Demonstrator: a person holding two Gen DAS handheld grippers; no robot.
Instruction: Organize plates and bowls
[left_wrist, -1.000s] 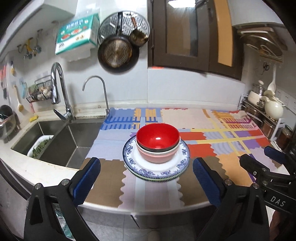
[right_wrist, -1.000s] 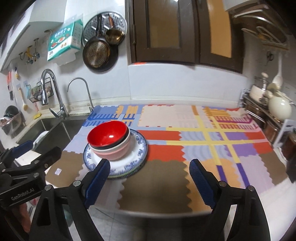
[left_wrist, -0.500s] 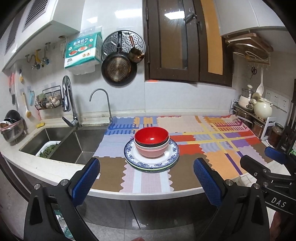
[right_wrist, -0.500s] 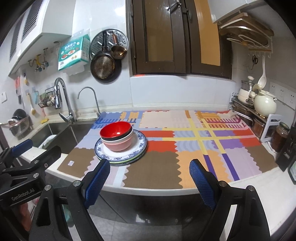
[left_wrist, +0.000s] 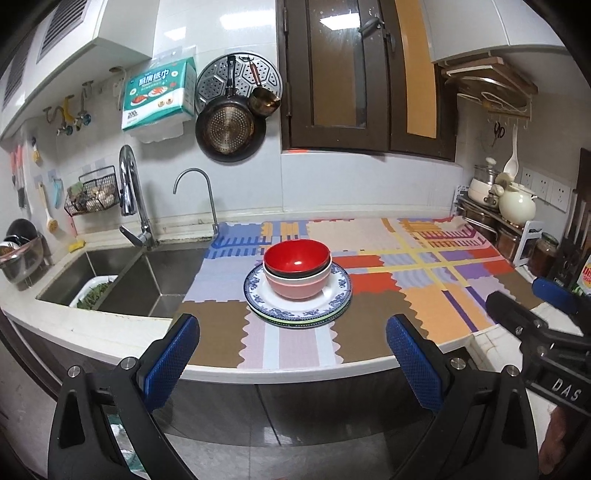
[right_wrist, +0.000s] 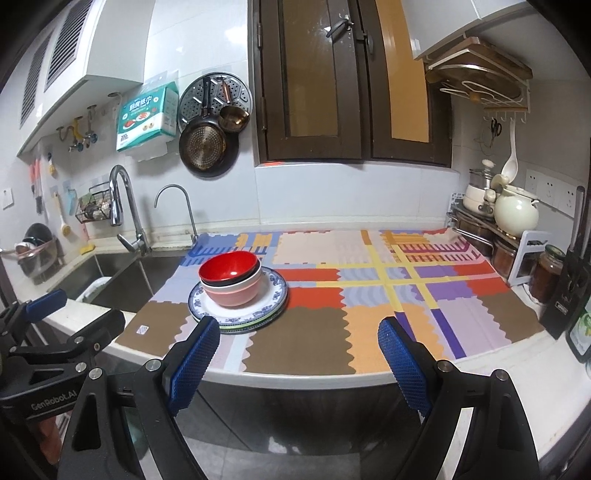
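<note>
We log one stack on the counter, at centre frame in the left wrist view and left of centre in the right wrist view. Top to bottom: red bowl, nested in a dark bowl of which only the rim shows, nested in a pink bowl. These sit on a blue-rimmed plate, with a green-edged plate beneath it. The stack rests on a patchwork mat.

Left tool: jaws spread wide, nothing between the blue pads, held off the near edge of the counter in the lower frame. Right tool: likewise spread and empty, lower frame. Neither touches the stack.

Sink at left of the mat; cream teapot on a rack at right.
</note>
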